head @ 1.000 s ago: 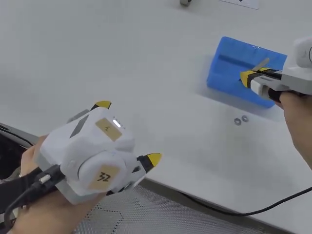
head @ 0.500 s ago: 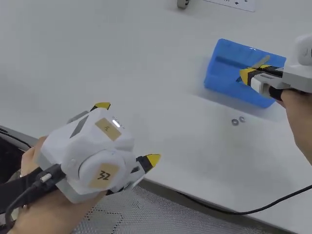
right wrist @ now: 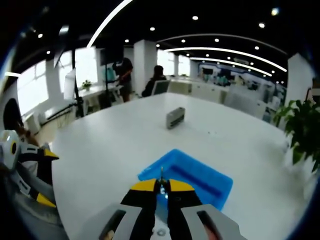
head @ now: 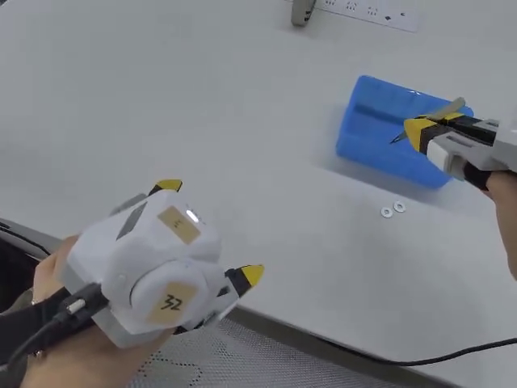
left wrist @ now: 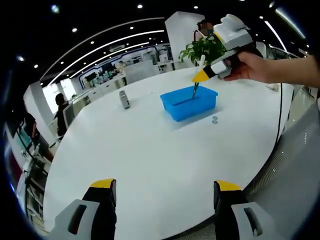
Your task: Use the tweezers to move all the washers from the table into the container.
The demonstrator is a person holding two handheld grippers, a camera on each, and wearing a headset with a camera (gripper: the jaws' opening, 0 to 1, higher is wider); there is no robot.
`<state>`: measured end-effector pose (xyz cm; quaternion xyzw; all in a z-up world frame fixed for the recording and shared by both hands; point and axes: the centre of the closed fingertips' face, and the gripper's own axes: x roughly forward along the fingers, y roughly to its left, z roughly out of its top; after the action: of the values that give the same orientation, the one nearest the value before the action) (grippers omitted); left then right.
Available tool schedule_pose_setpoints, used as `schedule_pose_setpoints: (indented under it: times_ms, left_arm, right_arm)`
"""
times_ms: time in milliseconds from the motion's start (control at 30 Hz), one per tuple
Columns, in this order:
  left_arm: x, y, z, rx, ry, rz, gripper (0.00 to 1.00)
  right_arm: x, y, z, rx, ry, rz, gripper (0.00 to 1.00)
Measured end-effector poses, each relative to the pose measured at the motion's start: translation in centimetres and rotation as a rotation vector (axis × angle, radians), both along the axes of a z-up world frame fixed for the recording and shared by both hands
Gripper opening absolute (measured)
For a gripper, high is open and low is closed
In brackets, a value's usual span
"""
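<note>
Two small metal washers (head: 393,209) lie side by side on the white table (head: 202,105), just in front of the blue container (head: 371,137). My right gripper (head: 418,132) is shut on the tweezers (head: 400,137), whose thin tips hang over the container's inside. In the right gripper view the tweezers (right wrist: 161,176) poke out between the yellow jaws of the right gripper (right wrist: 163,187) above the container (right wrist: 192,176). My left gripper (head: 208,230) is open at the table's near edge, with nothing between its jaws. The left gripper view shows the left gripper (left wrist: 165,187), container (left wrist: 189,102), washers (left wrist: 214,120) and right gripper (left wrist: 205,75).
A grey block (head: 303,11) and a power strip (head: 367,10) sit at the table's far side. A black cable (head: 428,356) runs across the near edge at the right. A mesh surface (head: 242,360) lies below the edge. People stand in the room behind.
The right gripper has shifted a little right and tilted, so the tweezers' tips now show over the container. The left gripper and washers stay put; the head camera moved slightly.
</note>
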<state>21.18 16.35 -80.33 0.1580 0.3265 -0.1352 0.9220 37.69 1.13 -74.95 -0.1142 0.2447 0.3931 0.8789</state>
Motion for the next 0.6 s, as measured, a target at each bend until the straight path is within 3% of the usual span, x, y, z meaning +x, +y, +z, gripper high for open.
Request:
schedule_pose_setpoints:
  times_ms: [333,600]
  left_arm:
    - [-0.1,-0.1,-0.2,0.002,0.007,-0.005,0.81]
    - [-0.1,0.0,-0.2,0.006,0.009,-0.003,0.81]
  right_arm:
    - [-2.8,-0.5,-1.7,-0.027,0.047,0.006,0.03]
    - [-3.8,-1.5,-3.2,-0.043,0.091,-0.014,0.03]
